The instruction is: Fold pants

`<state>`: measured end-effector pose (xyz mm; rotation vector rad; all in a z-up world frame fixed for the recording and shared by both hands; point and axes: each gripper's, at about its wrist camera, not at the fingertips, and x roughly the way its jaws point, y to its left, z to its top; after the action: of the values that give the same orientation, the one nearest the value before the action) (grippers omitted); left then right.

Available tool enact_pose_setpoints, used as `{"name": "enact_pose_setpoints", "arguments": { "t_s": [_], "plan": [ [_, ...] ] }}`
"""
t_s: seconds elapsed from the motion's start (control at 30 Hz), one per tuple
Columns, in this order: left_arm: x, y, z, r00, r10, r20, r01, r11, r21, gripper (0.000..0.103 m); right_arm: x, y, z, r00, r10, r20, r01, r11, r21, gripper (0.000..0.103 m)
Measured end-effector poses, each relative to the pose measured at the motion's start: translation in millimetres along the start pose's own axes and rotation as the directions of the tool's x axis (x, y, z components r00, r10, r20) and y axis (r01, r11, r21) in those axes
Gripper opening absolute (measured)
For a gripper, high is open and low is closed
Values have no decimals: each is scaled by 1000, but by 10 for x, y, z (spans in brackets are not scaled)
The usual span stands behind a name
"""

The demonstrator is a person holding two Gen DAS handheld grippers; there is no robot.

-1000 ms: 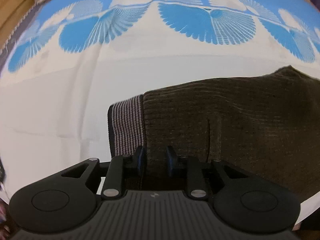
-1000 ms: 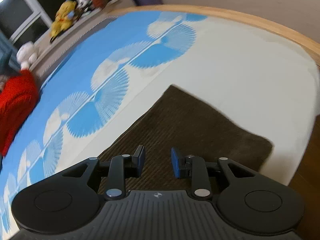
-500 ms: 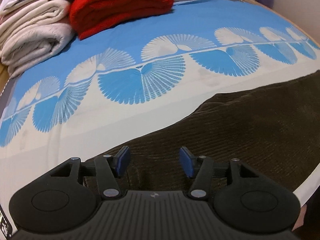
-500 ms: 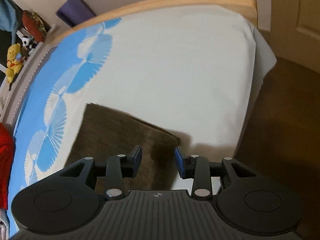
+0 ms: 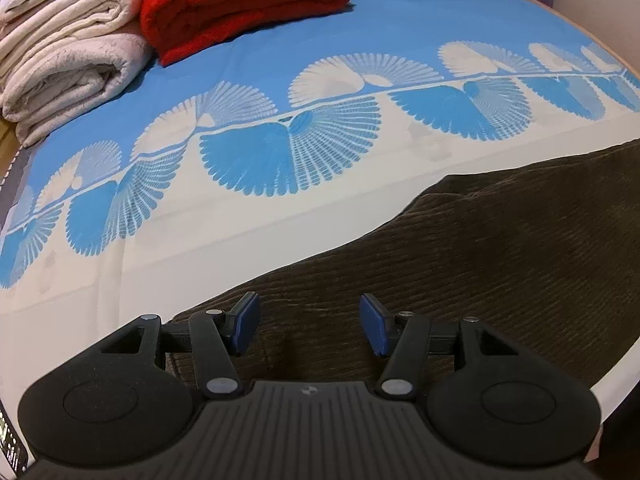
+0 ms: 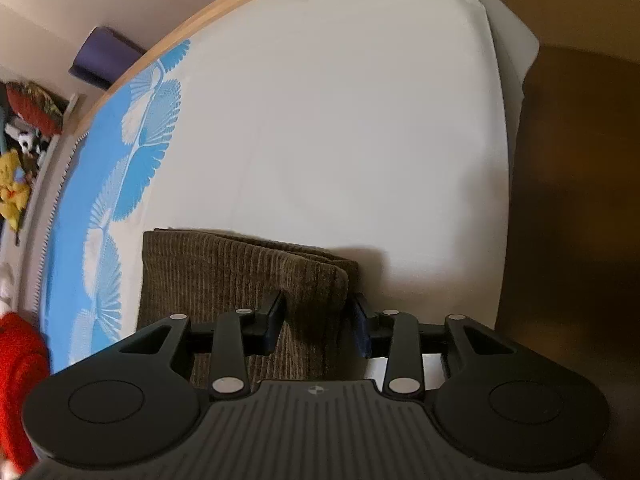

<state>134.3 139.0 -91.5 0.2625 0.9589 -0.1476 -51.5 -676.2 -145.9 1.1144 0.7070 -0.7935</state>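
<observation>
The brown corduroy pants (image 5: 460, 248) lie folded flat on the bed, on the white part of the sheet. In the left wrist view my left gripper (image 5: 308, 326) is open and empty, its jaws wide apart just above the near-left edge of the pants. In the right wrist view the pants (image 6: 224, 272) show as a stacked fold with layered edges at the far right corner. My right gripper (image 6: 318, 326) is open, its jaws either side of the pants' right-hand strip, holding nothing.
A folded red blanket (image 5: 244, 0) and rolled cream blankets (image 5: 68, 76) lie at the far left of the bed. The bed's wooden frame (image 6: 224, 8) curves behind. The sheet's edge (image 6: 504, 128) drops to brown floor at right. Soft toys (image 6: 16, 188) sit on a ledge at left.
My left gripper has opened wider and tilted up from the striped waistband end, bringing the blankets into view. My right gripper has swung toward the pants' folded corner and the bed's edge, opening wider.
</observation>
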Motion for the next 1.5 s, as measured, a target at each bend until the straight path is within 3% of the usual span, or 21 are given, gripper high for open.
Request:
{"name": "enact_pose_setpoints", "arguments": {
  "t_s": [0.23, 0.3, 0.37, 0.4, 0.47, 0.53, 0.57, 0.6, 0.67, 0.77, 0.83, 0.87, 0.9, 0.93, 1.0, 1.07, 1.13, 1.2, 1.37, 1.43, 1.5],
  "plan": [
    [-53, 131, -19, 1000, 11, 8, -10, 999, -34, 61, -292, 329, -187, 989, -1, 148, 14, 996, -87, 19],
    [-70, 138, -39, 1000, 14, 10, -14, 999, -30, 61, -545, 613, -372, 969, 88, 232, -38, 977, -211, 19],
    [-76, 161, -72, 1000, 20, 8, -20, 999, -26, 61, -907, 985, -762, 921, 242, 305, -93, 898, -431, 18],
    [-77, 176, -86, 1000, 23, 5, -23, 999, -27, 61, -1081, 1145, -1015, 890, 328, 318, -112, 831, -545, 18],
    [-85, 196, -104, 1000, 28, 3, -28, 999, -33, 61, -1428, 1376, -1684, 808, 517, 282, -147, 641, -754, 18],
    [-100, 209, -119, 1000, 28, 4, -27, 999, -40, 61, -1644, 1460, -2335, 743, 651, 158, -190, 430, -883, 18],
    [-112, 209, -125, 1000, 27, 6, -26, 999, -41, 61, -1700, 1480, -2660, 725, 685, 76, -212, 327, -921, 19],
    [-120, 210, -130, 1000, 25, 7, -25, 999, -41, 61, -1704, 1496, -3011, 724, 689, -24, -241, 220, -945, 19],
    [-136, 215, -142, 1000, 21, 9, -21, 999, -42, 61, -1564, 1525, -3560, 770, 603, -211, -310, 63, -949, 20],
    [-146, 235, -163, 1000, 17, 7, -16, 999, -52, 61, -1190, 1461, -4304, 845, 321, -429, -401, -150, -904, 26],
    [-149, 257, -185, 1000, 12, 5, -12, 998, -55, 61, -1088, 1351, -4635, 841, 144, -521, -468, -289, -835, 37],
    [-150, 267, -197, 1000, 13, 4, -12, 998, -53, 61, -1138, 1298, -4710, 841, 151, -519, -447, -348, -824, 48],
    [-154, 287, -215, 1000, 16, 6, -16, 999, -49, 61, -1210, 1272, -4728, 836, 185, -516, -421, -388, -820, 50],
    [-158, 311, -227, 1000, 19, 8, -18, 999, -50, 61, -1274, 1280, -4694, 823, 212, -527, -424, -389, -818, 49],
    [-160, 362, -250, 1000, 18, 8, -17, 998, -61, 61, -1314, 1356, -4527, 799, 255, -544, -465, -311, -829, 49],
    [-166, 403, -263, 1000, 20, 10, -19, 998, -67, 61, -1257, 1443, -4362, 802, 287, -524, -471, -236, -850, 50],
    [-170, 435, -283, 1000, 20, 9, -20, 997, -70, 61, -1181, 1470, -4298, 814, 281, -509, -466, -208, -860, 50],
    [-169, 449, -296, 1000, 23, 4, -23, 997, -69, 61, -1118, 1509, -4406, 826, 252, -505, -457, -226, -860, 50],
    [-175, 463, -314, 1000, 28, 3, -27, 997, -72, 61, -1049, 1414, -4755, 853, 184, -488, -403, -362, -841, 44],
    [-184, 461, -323, 1000, 23, 5, -23, 997, -69, 61, -1068, 1485, -4660, 836, 202, -510, -441, -304, -844, 29],
    [-174, 459, -331, 1000, 26, 4, -26, 998, -59, 61, -1200, 1532, -4447, 810, 283, -514, -464, -227, -856, 26]
  ]
}}
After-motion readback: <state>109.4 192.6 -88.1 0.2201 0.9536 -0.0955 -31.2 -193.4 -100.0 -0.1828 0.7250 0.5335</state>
